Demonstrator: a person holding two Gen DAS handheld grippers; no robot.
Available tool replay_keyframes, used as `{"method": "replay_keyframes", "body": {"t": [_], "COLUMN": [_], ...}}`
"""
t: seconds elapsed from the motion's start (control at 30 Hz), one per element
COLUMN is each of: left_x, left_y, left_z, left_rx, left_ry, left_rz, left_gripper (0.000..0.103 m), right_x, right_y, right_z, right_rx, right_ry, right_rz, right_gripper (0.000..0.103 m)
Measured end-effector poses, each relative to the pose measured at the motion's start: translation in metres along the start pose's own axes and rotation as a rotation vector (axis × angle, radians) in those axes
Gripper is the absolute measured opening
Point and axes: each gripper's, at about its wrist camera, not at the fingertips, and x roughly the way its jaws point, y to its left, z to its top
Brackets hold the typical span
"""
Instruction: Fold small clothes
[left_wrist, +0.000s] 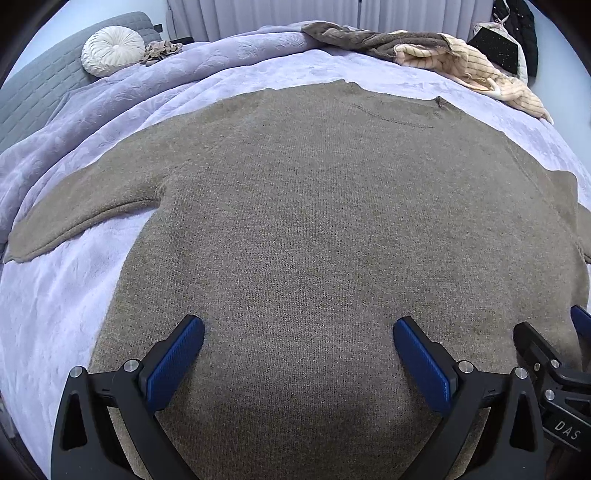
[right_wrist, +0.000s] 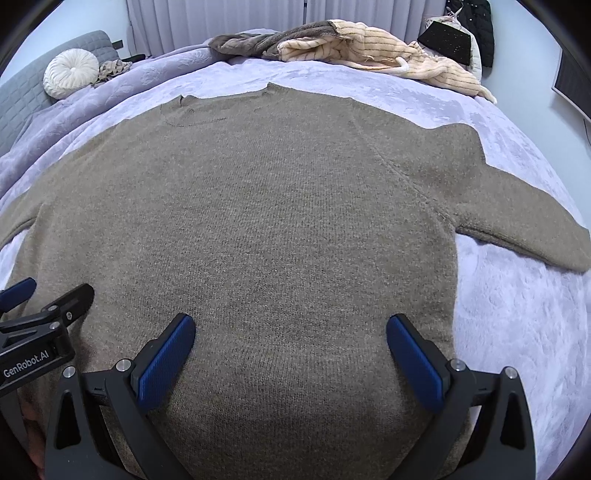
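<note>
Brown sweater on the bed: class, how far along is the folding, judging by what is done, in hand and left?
Done: the brown sweater lies spread flat on the lavender bedspread, both sleeves out. In hand: nothing; the left gripper and right gripper are open over the hem area. Left: every fold, plus the pile of clothes behind.

"DAS" stands in white on the black body of the right gripper (left_wrist: 576, 325); "GenRobot.AI" stands in white on the black body of the left gripper (right_wrist: 44, 291)
</note>
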Motion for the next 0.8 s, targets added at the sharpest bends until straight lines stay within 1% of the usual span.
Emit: {"method": "replay_keyframes", "body": {"t": [0.1, 0.2, 0.27, 0.33, 0.47, 0.57, 0.7, 0.8], "left_x": [0.002, 0.0, -0.006, -0.016, -0.035, -0.048, -0.063, -0.067], "left_y": [-0.002, -0.005, -0.007, -0.012, -0.024, -0.035, -0.053, -0.066], "left_z": [0.004, 0.014, 0.019, 0.023, 0.028, 0.035, 0.046, 0.049], "left_rx": [-0.011, -0.03, -0.033, -0.03, -0.018, -0.015, 0.023, 0.042], "left_ry": [0.051, 0.122, 0.135, 0.125, 0.093, 0.076, 0.041, 0.034], "left_rz": [0.021, 0.039, 0.042, 0.032, 0.018, -0.007, -0.014, -0.022], "left_gripper": [0.103, 0.103, 0.103, 0.103, 0.103, 0.103, 0.103, 0.103], "right_x": [0.0, -0.002, -0.008, -0.02, -0.051, -0.069, -0.082, -0.086], "right_y": [0.002, 0.0, -0.004, -0.009, -0.019, -0.025, -0.038, -0.049], "right_z": [0.002, 0.009, 0.014, 0.018, 0.026, 0.033, 0.043, 0.05], "right_rx": [-0.017, -0.043, -0.038, -0.029, -0.024, -0.034, -0.02, 0.007], "right_ry": [0.023, 0.082, 0.093, 0.07, -0.012, -0.058, -0.092, -0.101], "right_rz": [-0.01, 0.012, 0.039, 0.051, 0.045, 0.014, 0.004, -0.002], "right_gripper": [0.103, 0.103, 0.103, 0.103, 0.103, 0.103, 0.103, 0.103]}}
